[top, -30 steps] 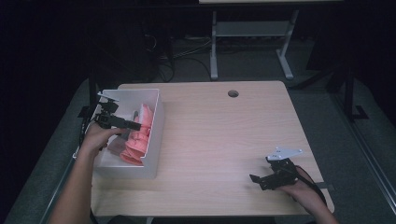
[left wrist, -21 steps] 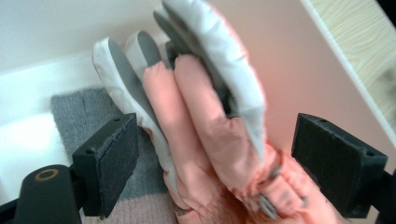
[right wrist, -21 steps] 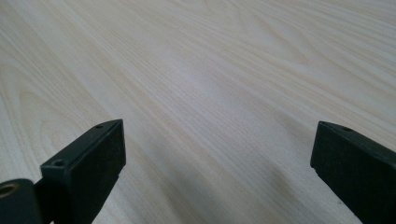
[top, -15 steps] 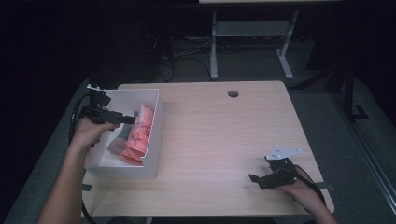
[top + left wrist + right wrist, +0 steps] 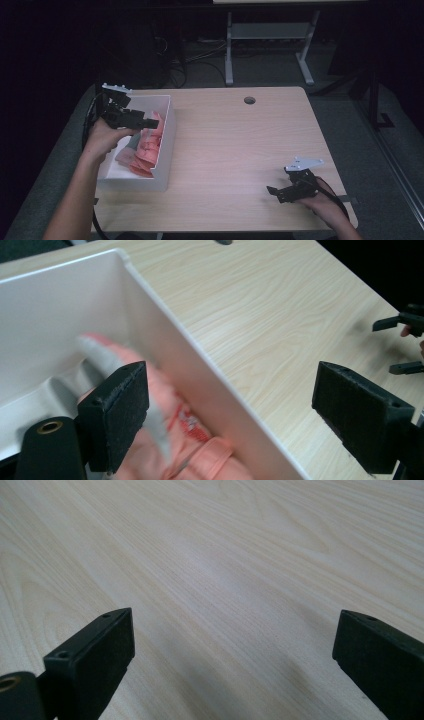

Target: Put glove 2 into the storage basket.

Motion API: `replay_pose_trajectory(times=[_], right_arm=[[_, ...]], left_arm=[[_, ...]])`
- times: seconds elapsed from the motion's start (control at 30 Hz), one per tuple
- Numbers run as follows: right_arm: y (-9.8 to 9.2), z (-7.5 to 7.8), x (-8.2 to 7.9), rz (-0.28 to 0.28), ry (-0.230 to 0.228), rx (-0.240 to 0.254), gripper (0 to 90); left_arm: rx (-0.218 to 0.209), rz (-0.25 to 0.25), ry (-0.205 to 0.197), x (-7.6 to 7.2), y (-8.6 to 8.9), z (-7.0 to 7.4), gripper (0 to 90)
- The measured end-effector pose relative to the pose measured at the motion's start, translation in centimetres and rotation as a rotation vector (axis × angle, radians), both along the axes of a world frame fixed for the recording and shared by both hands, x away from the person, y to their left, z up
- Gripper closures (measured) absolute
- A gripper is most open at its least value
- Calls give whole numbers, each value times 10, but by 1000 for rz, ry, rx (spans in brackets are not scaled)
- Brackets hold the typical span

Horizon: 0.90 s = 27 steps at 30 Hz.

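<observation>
1. The left tongs (image 5: 150, 121) are hovering over the white bin (image 5: 162, 150) at the left side of the table (image 5: 240, 150), held up in the person's left hand (image 5: 102, 139).
2. Their jaws are standing spread wide in the left gripper view, one over the inside of the bin, the other out over the bare table, so they are straddling the bin's near wall and gripping nothing.
3. The pink cloth pieces (image 5: 200, 450) are lying in a heap inside the bin, pressing against that wall; a grey strip (image 5: 107, 360) is lying across the top of them, blurred.
4. The right tongs (image 5: 274, 192) are sitting low at the front right corner of the table, well apart from the bin, with the right hand (image 5: 325, 205) behind them.
5. In the right gripper view their jaws are gaping wide over plain wood grain, holding nothing.
6. A round cable hole (image 5: 249, 100) is showing near the far edge of the table.
</observation>
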State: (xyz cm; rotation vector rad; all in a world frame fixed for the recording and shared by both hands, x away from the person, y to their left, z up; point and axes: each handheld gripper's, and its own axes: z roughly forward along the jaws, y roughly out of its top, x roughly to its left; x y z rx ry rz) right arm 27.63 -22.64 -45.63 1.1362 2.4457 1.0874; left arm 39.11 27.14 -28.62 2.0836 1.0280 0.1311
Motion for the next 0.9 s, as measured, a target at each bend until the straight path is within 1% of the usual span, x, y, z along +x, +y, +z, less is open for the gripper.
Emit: replay_pose_trajectory(times=[0.23,0.4,0.47,0.6,0.73,0.83,0.87,0.9], right_arm=[[0,-1,0,0,2,2,30],[-1,0,0,-3,2,3,30],[-1,0,0,-1,2,3,30],[-1,-1,0,0,2,3,30],[-1,0,0,-3,0,9,30],[-1,1,-1,-7,-2,12,30],[-2,1,-1,-7,-3,13,30],[-2,1,-1,-7,-3,14,30]], left_arm=[[7,-54,-25,-8,-30,0,147],[24,-92,-18,-11,-51,-6,147],[22,-104,-18,-13,-60,-8,147],[49,-130,-17,-18,-77,-11,148],[52,-162,-16,-23,-95,-15,149],[52,-176,-13,-27,-109,-20,149],[67,-190,-13,-28,-113,-22,149],[61,-188,-14,-30,-118,-25,149]])
